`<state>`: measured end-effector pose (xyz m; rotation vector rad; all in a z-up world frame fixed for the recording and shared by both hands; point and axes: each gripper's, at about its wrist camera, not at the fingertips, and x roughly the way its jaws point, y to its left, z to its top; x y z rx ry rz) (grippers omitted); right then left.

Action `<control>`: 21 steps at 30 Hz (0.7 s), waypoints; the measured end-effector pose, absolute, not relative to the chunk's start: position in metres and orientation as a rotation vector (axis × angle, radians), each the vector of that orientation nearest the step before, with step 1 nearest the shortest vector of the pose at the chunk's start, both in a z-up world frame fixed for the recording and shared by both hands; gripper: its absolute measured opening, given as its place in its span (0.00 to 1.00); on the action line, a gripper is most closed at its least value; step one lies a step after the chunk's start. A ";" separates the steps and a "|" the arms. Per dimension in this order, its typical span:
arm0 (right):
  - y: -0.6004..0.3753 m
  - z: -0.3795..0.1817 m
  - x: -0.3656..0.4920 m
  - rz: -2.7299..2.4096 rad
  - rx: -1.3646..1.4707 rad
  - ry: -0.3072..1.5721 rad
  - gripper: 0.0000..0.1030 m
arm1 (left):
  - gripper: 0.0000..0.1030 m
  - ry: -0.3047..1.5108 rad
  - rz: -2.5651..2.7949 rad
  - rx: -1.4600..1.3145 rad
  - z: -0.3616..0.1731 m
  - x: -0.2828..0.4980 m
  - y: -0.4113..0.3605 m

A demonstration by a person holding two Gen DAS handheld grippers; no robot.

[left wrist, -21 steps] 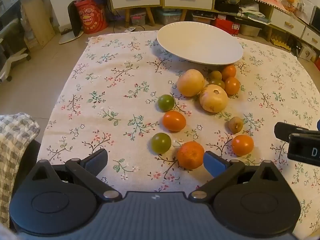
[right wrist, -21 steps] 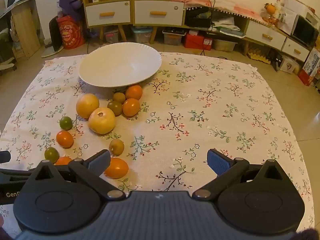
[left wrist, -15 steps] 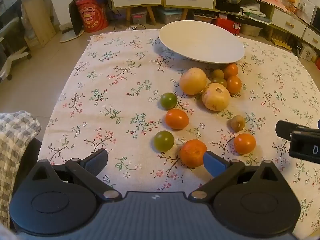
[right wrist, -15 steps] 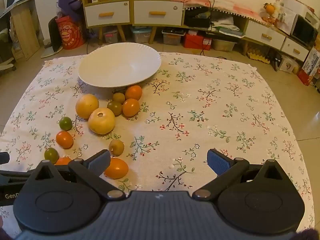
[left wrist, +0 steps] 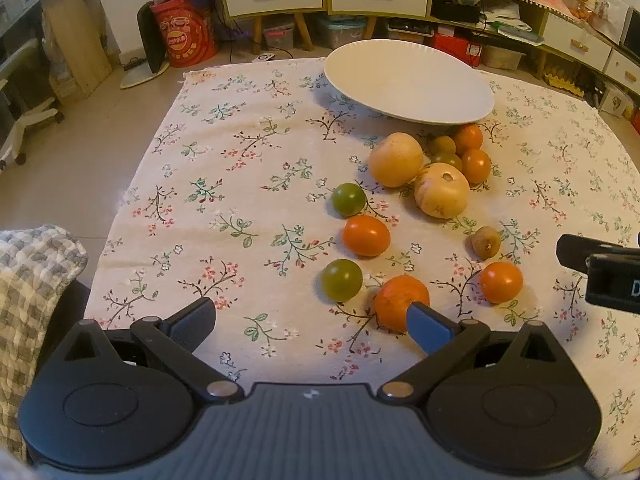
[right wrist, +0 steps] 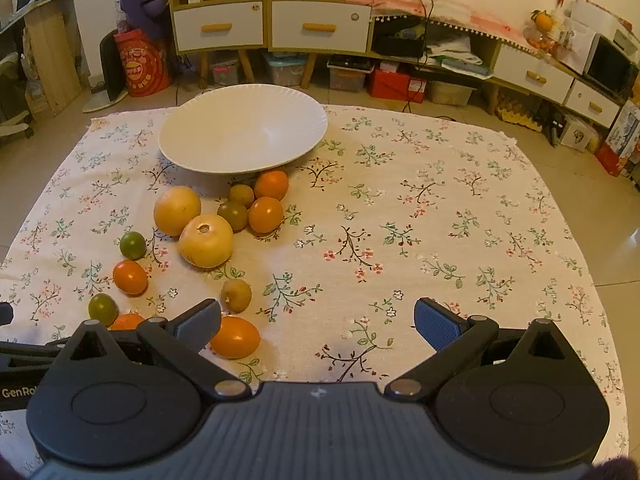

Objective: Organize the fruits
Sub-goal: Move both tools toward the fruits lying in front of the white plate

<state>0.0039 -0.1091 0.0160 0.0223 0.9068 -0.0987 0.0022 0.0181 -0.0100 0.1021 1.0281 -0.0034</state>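
Note:
Several fruits lie loose on the floral cloth: two large yellow ones (left wrist: 441,195), orange ones (left wrist: 365,235), green ones (left wrist: 342,279) and a small brown one (left wrist: 485,242). An empty white plate (left wrist: 408,80) stands behind them; it also shows in the right wrist view (right wrist: 244,134). My left gripper (left wrist: 310,320) is open and empty, its right fingertip just in front of a rough orange (left wrist: 400,302). My right gripper (right wrist: 318,320) is open and empty over bare cloth, an orange fruit (right wrist: 235,337) beside its left finger.
The floral tablecloth (right wrist: 440,220) covers a low table with floor on all sides. Cabinets with drawers (right wrist: 272,28) and boxes stand behind. A checked cloth (left wrist: 32,280) lies at the left edge. The right gripper's body (left wrist: 608,276) shows at the right of the left view.
My left gripper has shifted slightly left and forward, so the fruits sit further right in its view. The right gripper has barely moved. Both stay open.

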 end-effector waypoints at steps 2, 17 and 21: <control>-0.110 0.016 0.004 -0.083 0.037 0.894 1.00 | 0.83 1.028 -0.001 0.110 -0.011 0.003 0.019; -0.109 0.018 -0.002 -0.062 -0.018 0.844 1.00 | 0.83 1.015 -0.005 0.133 -0.012 0.002 0.017; -0.107 0.017 -0.004 -0.043 -0.038 0.831 1.00 | 0.83 0.998 -0.004 0.135 -0.011 0.002 0.018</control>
